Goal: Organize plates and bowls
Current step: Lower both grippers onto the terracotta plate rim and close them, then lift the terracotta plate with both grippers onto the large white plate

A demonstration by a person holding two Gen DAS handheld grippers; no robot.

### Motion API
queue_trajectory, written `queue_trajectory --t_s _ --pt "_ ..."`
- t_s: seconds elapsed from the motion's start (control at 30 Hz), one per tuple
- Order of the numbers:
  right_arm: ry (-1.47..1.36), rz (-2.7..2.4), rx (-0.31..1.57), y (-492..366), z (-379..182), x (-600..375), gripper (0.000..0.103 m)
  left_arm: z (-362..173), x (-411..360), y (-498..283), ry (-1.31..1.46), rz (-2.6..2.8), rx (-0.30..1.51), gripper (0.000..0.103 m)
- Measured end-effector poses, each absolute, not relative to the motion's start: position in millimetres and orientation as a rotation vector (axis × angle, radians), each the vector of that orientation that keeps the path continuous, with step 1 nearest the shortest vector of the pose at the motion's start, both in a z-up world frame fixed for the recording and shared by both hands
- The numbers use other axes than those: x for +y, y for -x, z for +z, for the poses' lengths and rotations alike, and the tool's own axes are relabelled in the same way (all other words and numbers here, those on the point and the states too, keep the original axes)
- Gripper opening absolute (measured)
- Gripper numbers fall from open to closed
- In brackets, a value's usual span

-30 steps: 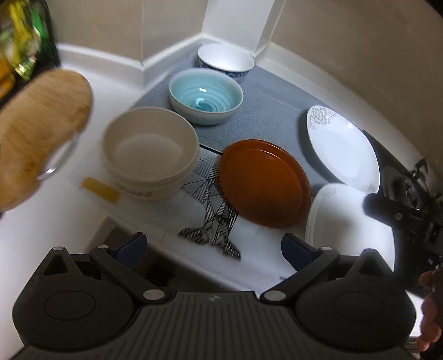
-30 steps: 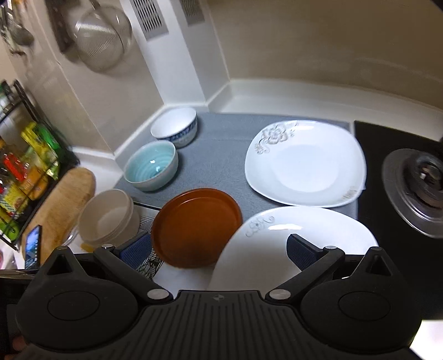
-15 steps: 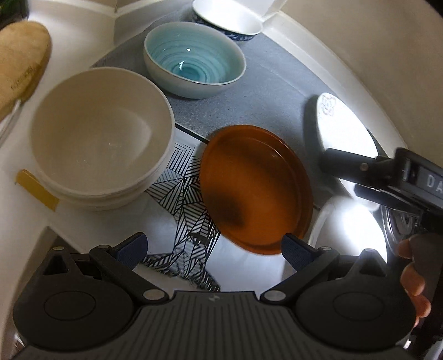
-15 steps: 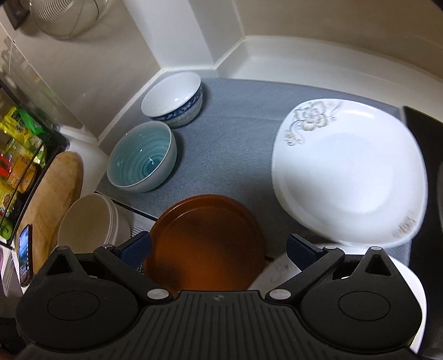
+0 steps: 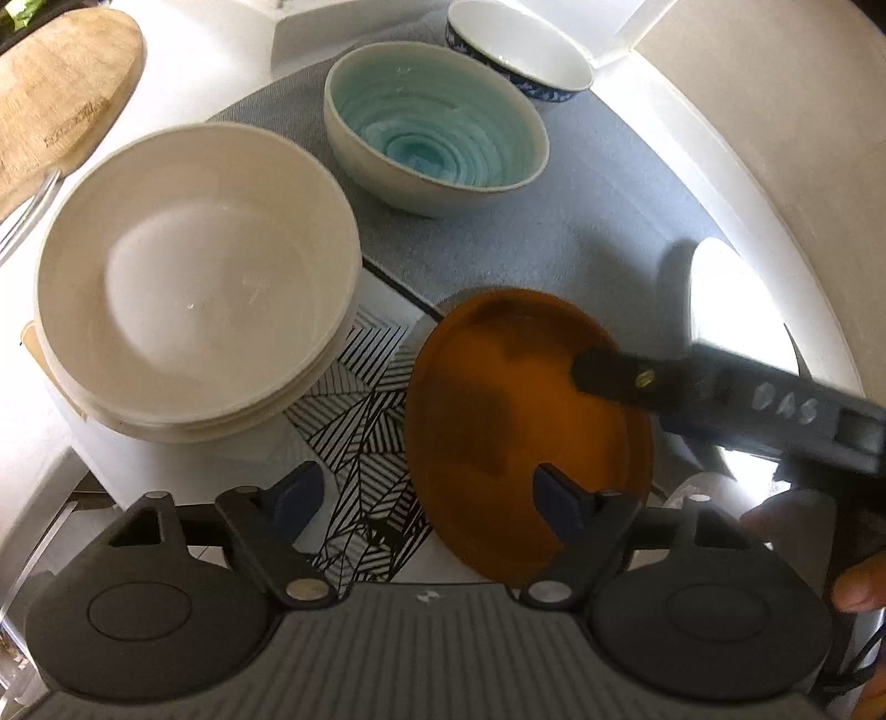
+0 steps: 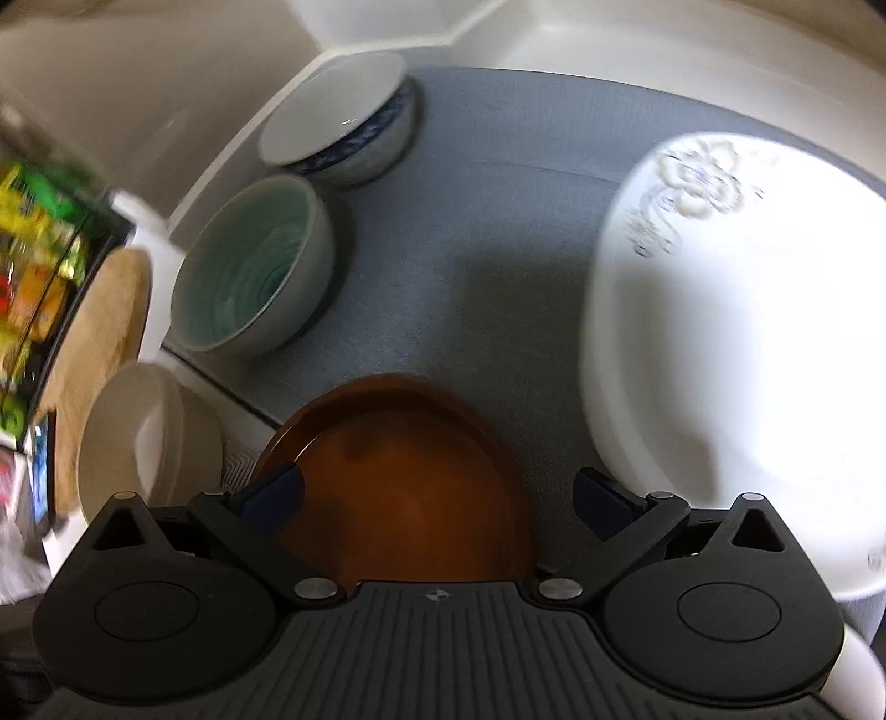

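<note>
Both grippers hang over the brown plate (image 5: 498, 421), which lies half on the grey mat (image 5: 581, 232) and half on a striped cloth (image 5: 360, 399). The left gripper (image 5: 426, 495) is closing, its jaws wide apart; its right finger is over the plate's near rim, the left over the cloth, nothing pinched. The right gripper (image 6: 437, 493) stands wide open above the same plate, holding nothing; in the left view one of its fingers (image 5: 614, 376) reaches in over the plate's far side. Left of the plate sit stacked cream bowls (image 5: 194, 282); behind on the mat, a teal bowl (image 5: 437, 138) and a blue-rimmed bowl (image 5: 520, 50). A white plate (image 6: 736, 343) lies to the right.
</note>
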State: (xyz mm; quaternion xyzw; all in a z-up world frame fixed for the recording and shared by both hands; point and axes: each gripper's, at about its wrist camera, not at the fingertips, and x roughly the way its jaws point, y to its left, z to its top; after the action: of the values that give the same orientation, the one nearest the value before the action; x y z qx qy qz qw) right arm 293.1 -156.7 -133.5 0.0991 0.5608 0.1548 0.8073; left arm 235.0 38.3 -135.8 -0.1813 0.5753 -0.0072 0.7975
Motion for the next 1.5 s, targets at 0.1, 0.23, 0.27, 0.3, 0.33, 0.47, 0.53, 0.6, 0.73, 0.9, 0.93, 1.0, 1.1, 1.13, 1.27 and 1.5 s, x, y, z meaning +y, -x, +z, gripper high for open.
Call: queue_trajectory --t_s 0.1,0.23,0.27,0.3,0.33,0.47,0.53,0.6,0.73,0.9,0.93,1.0,1.1,1.13,1.27,1.5 --pt "-0.193 0.34 1.199 -291.6 -133.0 -154.4 0.103 -134.4 39.1 -237.3 0.42 -0.021 1.227 0.08" --pt "-0.206 0.341 1.222 -290.6 -140.4 -158.5 0.102 -138.1 40.7 -237.5 0.473 -0.047 1.228 0.074" --pt "-0.19 0.343 1.226 -289.7 -140.5 -158.0 0.102 -139.4 41.7 -237.6 0.484 -0.044 1.225 0.072" --pt "-0.175 0.348 1.222 -289.6 -140.5 -157.6 0.102 -140.0 42.3 -238.0 0.491 -0.04 1.222 0.068" --pt "-0.167 0.347 1.217 -288.1 -140.2 -158.0 0.102 -140.1 41.7 -238.6 0.488 -0.04 1.219 0.064" --pt "-0.101 0.319 1.188 -287.5 -139.6 -149.9 0.091 -143.5 40.9 -242.4 0.504 -0.023 1.226 0.016" --pt "-0.04 0.3 1.154 -283.9 -138.3 -147.3 0.074 -147.1 44.7 -244.1 0.528 0.007 1.238 0.006" --pt "0.022 0.283 1.111 -279.7 -138.4 -146.8 0.051 -146.6 47.0 -244.9 0.54 0.026 1.223 0.005" --pt "0.068 0.259 1.069 -278.7 -138.4 -153.9 0.009 -139.3 45.0 -246.0 0.477 0.05 1.181 0.005" --pt "0.019 0.273 1.056 -280.1 -129.9 -158.3 0.009 -126.7 49.5 -244.1 0.458 0.038 1.139 0.005" --pt "0.024 0.276 1.04 -278.6 -125.3 -158.5 0.009 -124.1 50.6 -243.5 0.454 0.033 1.136 0.005" --pt "0.03 0.278 1.011 -275.1 -114.8 -158.8 0.009 -119.0 51.8 -243.0 0.452 0.016 1.136 0.005" --pt "0.026 0.27 0.97 -265.5 -97.6 -165.5 0.009 -112.5 48.9 -245.8 0.434 -0.039 1.146 0.005" --pt "0.022 0.26 0.958 -261.1 -92.5 -169.3 0.009 -109.3 48.1 -245.4 0.422 -0.066 1.149 0.005" --pt "-0.011 0.2 0.929 -238.2 -75.8 -190.2 0.009 -97.4 32.7 -246.0 0.344 -0.188 1.146 0.005" --pt "-0.095 0.029 0.938 -180.0 -68.5 -234.9 0.009 -93.3 -20.2 -242.2 0.181 -0.415 1.177 0.005"
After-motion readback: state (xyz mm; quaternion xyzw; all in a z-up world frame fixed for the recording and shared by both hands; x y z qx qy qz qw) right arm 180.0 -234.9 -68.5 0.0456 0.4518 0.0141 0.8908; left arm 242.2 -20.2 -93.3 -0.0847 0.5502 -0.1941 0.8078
